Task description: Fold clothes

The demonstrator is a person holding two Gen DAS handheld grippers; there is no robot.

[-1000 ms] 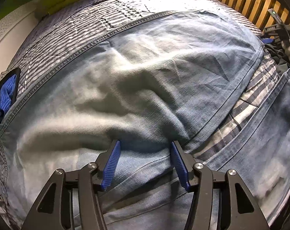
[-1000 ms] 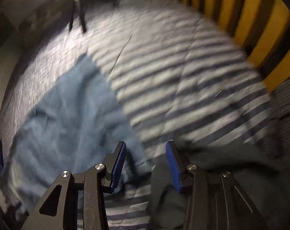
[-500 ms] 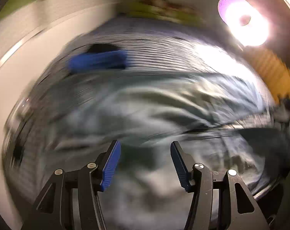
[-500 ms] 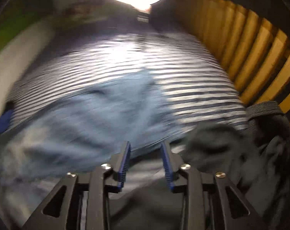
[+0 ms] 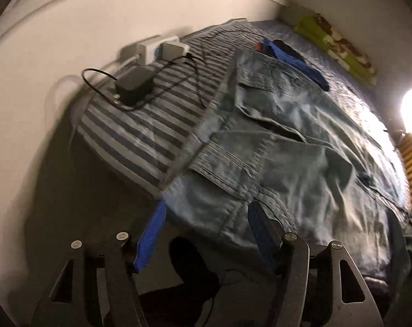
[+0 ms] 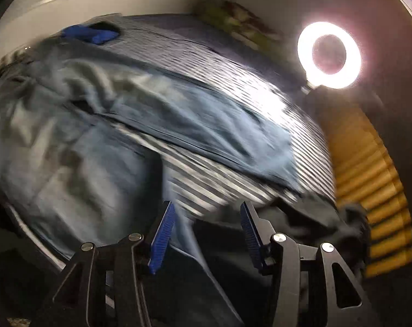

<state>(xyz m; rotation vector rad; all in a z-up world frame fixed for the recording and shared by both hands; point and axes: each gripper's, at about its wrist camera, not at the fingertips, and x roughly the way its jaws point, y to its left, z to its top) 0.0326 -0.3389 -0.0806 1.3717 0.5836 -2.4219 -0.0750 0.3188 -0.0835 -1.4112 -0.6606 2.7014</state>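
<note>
Fingers [image 5: 151,241] of my left gripper [image 5: 206,234] stand apart and have just been opening; nothing is clamped, though the waistband edge of the jeans [image 5: 301,147] shows between the blue pads. My right gripper [image 6: 206,234] likewise has its fingers spread, just opened further, with no cloth pinched; below them I see a denim leg edge and dark clothing [image 6: 309,218], blurred.

Jeans lie spread flat across the bed [image 5: 140,125], waist at the near edge in the left view, legs parted over the striped cover in the right view. A blue garment [image 5: 295,60] rests beyond the waist. A black charger [image 5: 133,85] with looping cables sits on the stripes beside the jeans, near white wall plugs [image 5: 162,50].

Room: white wall, green patterned cushions [image 5: 339,49], a lit ring lamp [image 6: 328,54], and a yellow slatted panel [image 6: 369,190].
</note>
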